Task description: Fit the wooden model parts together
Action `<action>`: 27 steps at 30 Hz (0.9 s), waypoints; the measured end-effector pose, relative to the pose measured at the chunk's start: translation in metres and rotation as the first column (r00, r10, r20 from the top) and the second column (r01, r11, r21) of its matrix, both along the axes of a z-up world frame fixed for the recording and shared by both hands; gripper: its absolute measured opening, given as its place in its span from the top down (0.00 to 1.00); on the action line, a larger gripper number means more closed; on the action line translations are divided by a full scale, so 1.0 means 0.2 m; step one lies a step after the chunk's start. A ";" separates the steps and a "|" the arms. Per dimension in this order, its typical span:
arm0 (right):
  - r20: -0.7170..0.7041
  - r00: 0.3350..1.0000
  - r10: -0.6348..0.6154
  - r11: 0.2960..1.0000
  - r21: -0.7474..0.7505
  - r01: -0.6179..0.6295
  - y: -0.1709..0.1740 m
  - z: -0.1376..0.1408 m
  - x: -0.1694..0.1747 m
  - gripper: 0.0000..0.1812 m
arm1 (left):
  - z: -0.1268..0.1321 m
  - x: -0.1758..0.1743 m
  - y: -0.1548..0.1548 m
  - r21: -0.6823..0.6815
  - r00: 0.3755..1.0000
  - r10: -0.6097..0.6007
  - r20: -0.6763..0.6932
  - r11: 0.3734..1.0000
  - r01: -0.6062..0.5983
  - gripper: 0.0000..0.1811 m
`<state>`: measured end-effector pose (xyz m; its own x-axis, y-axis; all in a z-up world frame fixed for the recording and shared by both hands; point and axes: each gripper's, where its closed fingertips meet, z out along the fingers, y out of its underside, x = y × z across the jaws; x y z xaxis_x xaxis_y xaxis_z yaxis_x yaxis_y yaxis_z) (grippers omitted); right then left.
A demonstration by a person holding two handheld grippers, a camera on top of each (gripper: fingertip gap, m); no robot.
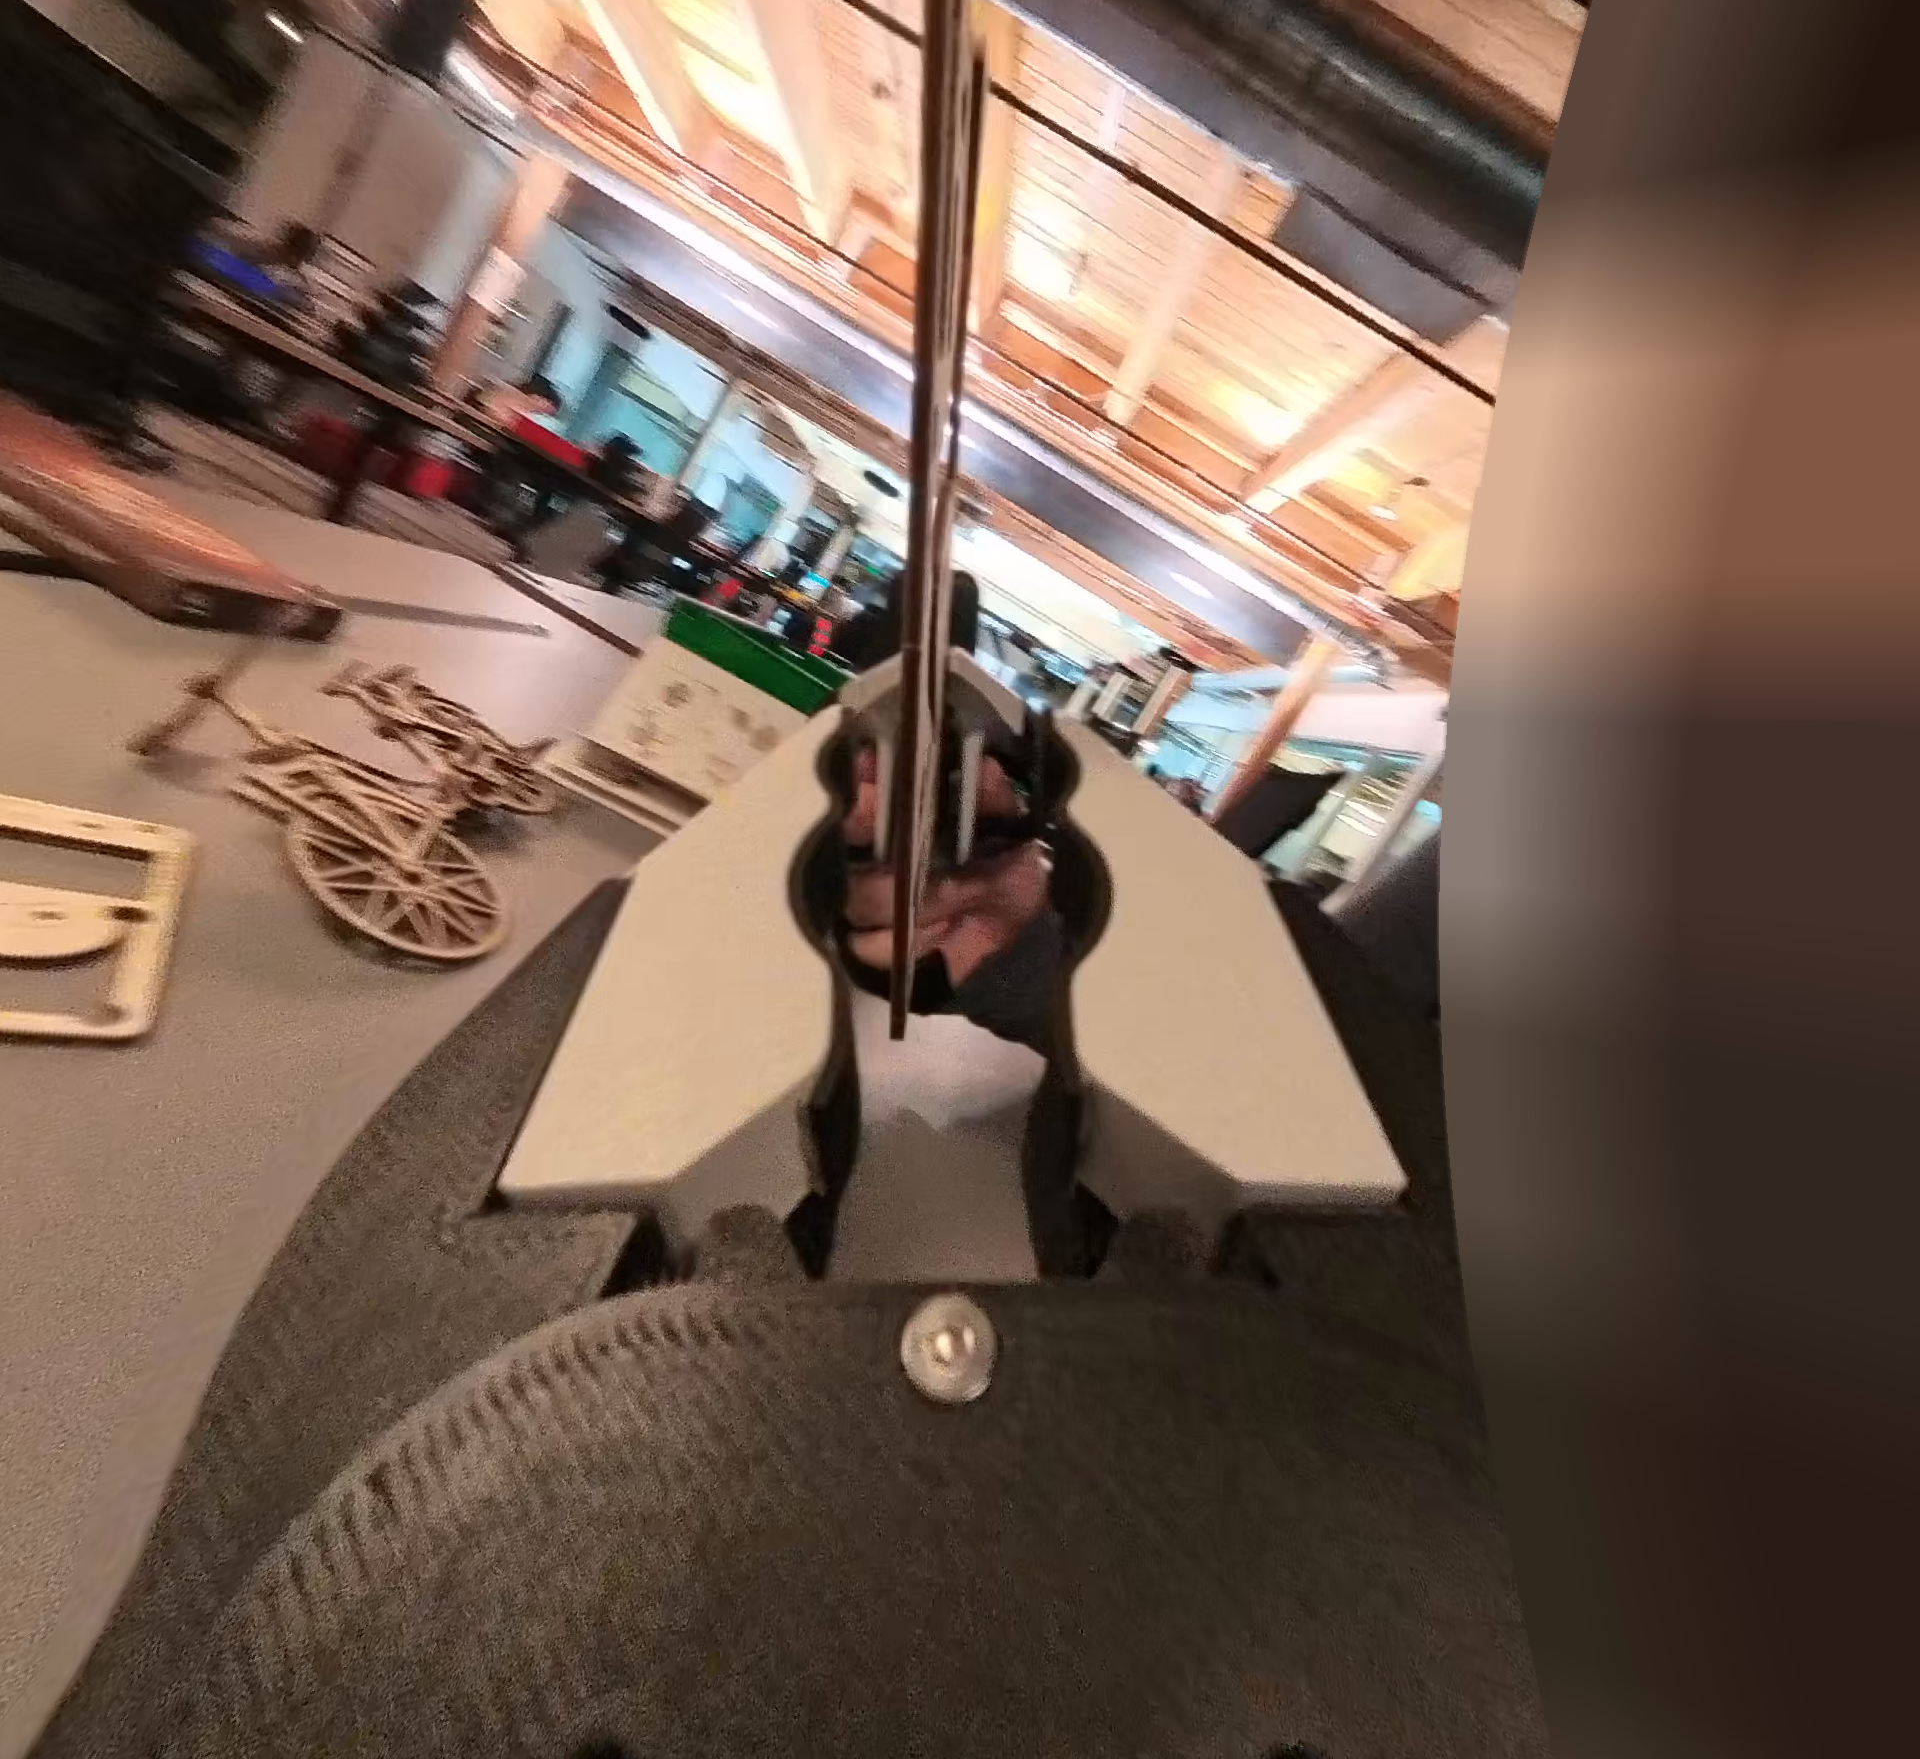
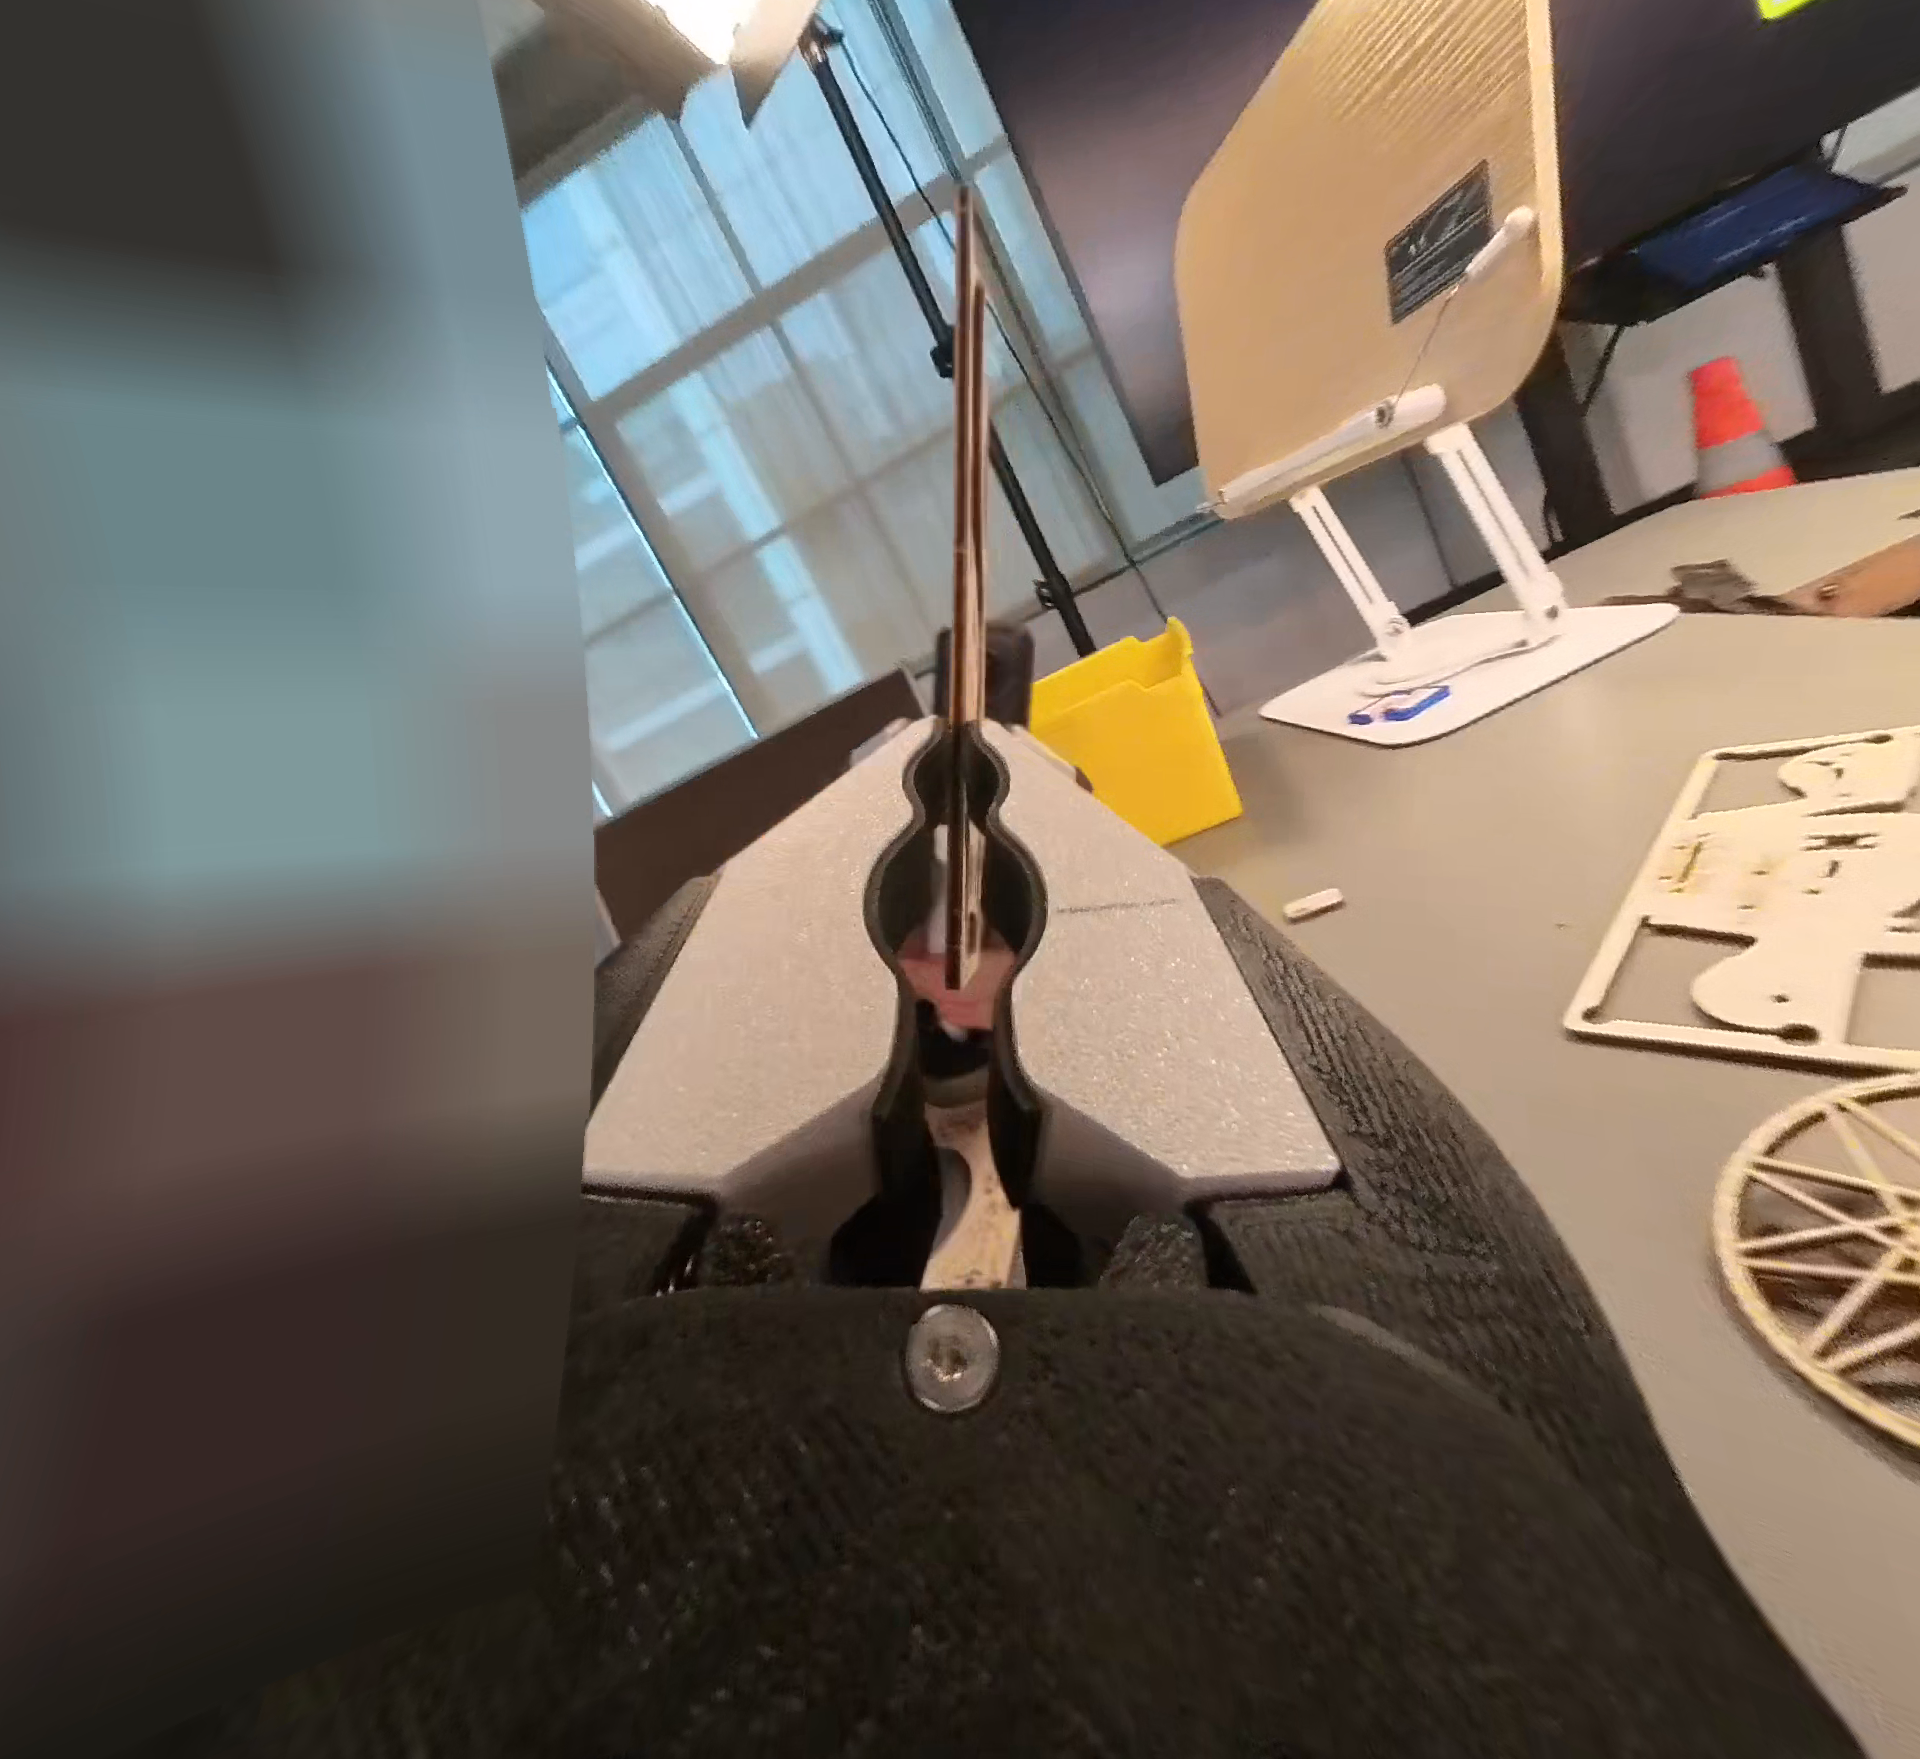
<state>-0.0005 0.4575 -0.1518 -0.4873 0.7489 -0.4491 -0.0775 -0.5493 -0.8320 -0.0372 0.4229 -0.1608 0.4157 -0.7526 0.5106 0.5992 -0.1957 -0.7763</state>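
My left gripper [image 1: 928,683] is shut on a thin wooden sheet [image 1: 948,275], seen edge-on and standing up out of the fingers; the other gripper's white tips pinch the same sheet just beyond mine. My right gripper [image 2: 964,730] is shut on a thin wooden sheet [image 2: 969,462], also edge-on and upright. Both are raised above the grey table [image 2: 1455,878]. A wooden bicycle model [image 1: 405,816] lies on the table at the left of the left wrist view. A spoked wooden wheel [image 2: 1829,1231] lies at the right edge of the right wrist view.
A punched-out wooden parts frame [image 2: 1714,888] lies on the table at right; another frame [image 1: 73,920] lies at far left. A yellow bin [image 2: 1143,733], a white book stand [image 2: 1455,660], a small loose wooden piece [image 2: 1312,903] and a green box [image 1: 748,649] stand farther off. Left tips to right tips: about 6 centimetres. Both grippers' tips are roughly 20 centimetres from the spoked wooden wheel [image 2: 1829,1231]. It is also in sight in the left wrist view [image 1: 390,926].
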 end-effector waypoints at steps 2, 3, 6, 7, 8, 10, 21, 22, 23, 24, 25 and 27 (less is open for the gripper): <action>-0.006 1.000 0.020 0.999 -0.047 -0.020 0.00 -0.02 -0.01 1.00 | -0.01 0.03 -0.01 0.000 0.998 -0.059 0.021 0.998 0.059 0.92; -0.002 1.000 0.025 0.998 -0.062 -0.025 0.00 -0.03 -0.02 1.00 | -0.02 0.03 0.00 -0.004 0.998 -0.064 0.029 0.998 0.064 0.94; 0.016 1.000 0.016 0.999 -0.046 -0.015 0.02 -0.07 -0.03 1.00 | -0.03 0.01 0.01 -0.013 0.999 -0.036 0.032 0.999 0.037 0.97; 0.022 1.000 0.009 0.999 -0.034 -0.009 0.03 -0.09 -0.03 1.00 | -0.04 0.00 0.02 -0.023 0.999 -0.027 0.030 0.999 0.027 0.97; 0.022 1.000 0.002 1.000 -0.022 -0.001 0.03 -0.10 -0.04 1.00 | -0.05 -0.01 0.03 -0.036 1.000 -0.013 0.023 0.999 0.014 0.98; 0.013 1.000 -0.010 1.000 0.003 0.009 0.03 -0.12 -0.04 1.00 | -0.08 -0.02 0.05 -0.061 1.000 0.015 0.012 0.998 -0.014 1.00; 0.082 0.996 0.035 0.999 0.006 -0.036 0.01 -0.20 -0.07 0.99 | -0.13 -0.03 0.08 -0.113 0.998 0.054 -0.037 0.992 -0.058 1.00; 0.088 0.995 0.037 0.999 0.003 -0.037 0.01 -0.20 -0.07 0.99 | -0.13 -0.03 0.08 -0.116 0.998 0.056 -0.032 0.991 -0.059 1.00; 0.092 0.995 0.043 0.999 -0.005 -0.043 0.00 -0.20 -0.07 1.00 | -0.13 -0.03 0.08 -0.117 0.998 0.053 -0.027 0.992 -0.056 1.00; 0.092 0.995 0.049 0.999 -0.014 -0.048 0.01 -0.20 -0.07 1.00 | -0.13 -0.03 0.08 -0.116 0.998 0.053 -0.025 0.992 -0.056 0.99; 0.090 0.995 0.051 0.999 -0.023 -0.050 0.01 -0.20 -0.07 1.00 | -0.12 -0.03 0.07 -0.105 0.998 0.054 -0.022 0.993 -0.057 0.97; 0.085 0.995 0.052 0.998 -0.048 -0.048 0.02 -0.20 -0.07 1.00 | -0.10 -0.04 0.06 -0.076 0.999 0.051 -0.009 0.996 -0.052 0.86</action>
